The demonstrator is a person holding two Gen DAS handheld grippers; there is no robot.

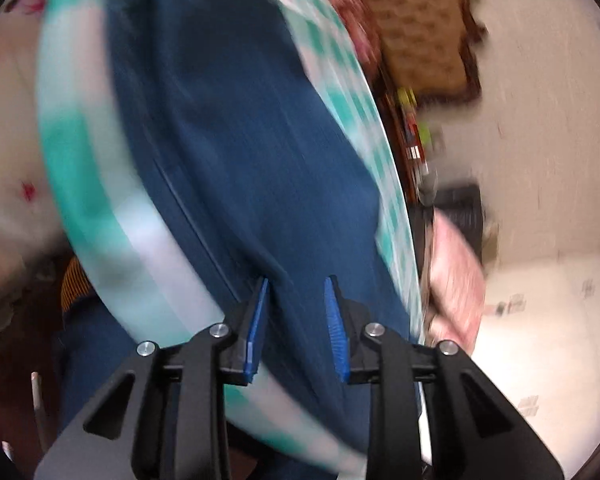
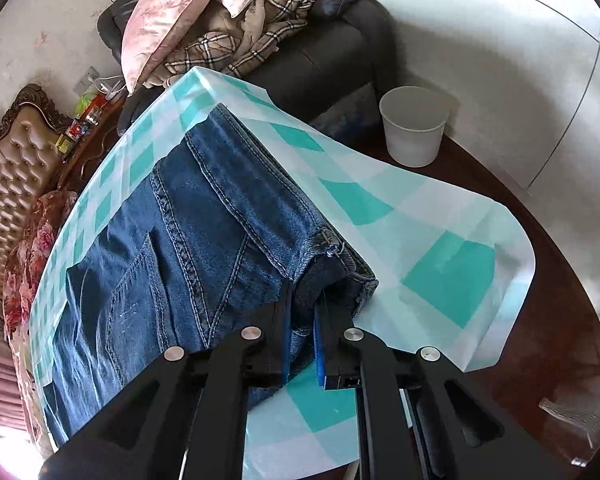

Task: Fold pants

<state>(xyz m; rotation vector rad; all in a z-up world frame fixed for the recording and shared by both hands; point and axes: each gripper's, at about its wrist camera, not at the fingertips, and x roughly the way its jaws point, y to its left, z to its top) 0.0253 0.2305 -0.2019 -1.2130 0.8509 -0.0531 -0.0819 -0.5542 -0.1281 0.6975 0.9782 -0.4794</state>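
At the far left of the right wrist view stands a brown tufted headboard with a carved dark frame (image 2: 12, 172). The blue denim pants (image 2: 188, 240) lie folded on a teal-and-white checked cloth (image 2: 420, 248) that covers a dark round wooden table (image 2: 572, 300). The right gripper (image 2: 302, 320) is pinching a bunched denim fold at the near right corner of the pants, by the waistband, its jaws pressed close on the fabric. Beyond them, pink cushions and a plaid blanket are heaped on a dark sofa (image 2: 340, 40), and a white plastic bucket (image 2: 414, 126) stands at the table's far right.

The left wrist view is blurred by motion. There the left gripper (image 1: 296, 320) has its blue-padded jaws spread partway, with the pants (image 1: 228, 128) lying between and beyond them; neither pad clearly presses the denim.
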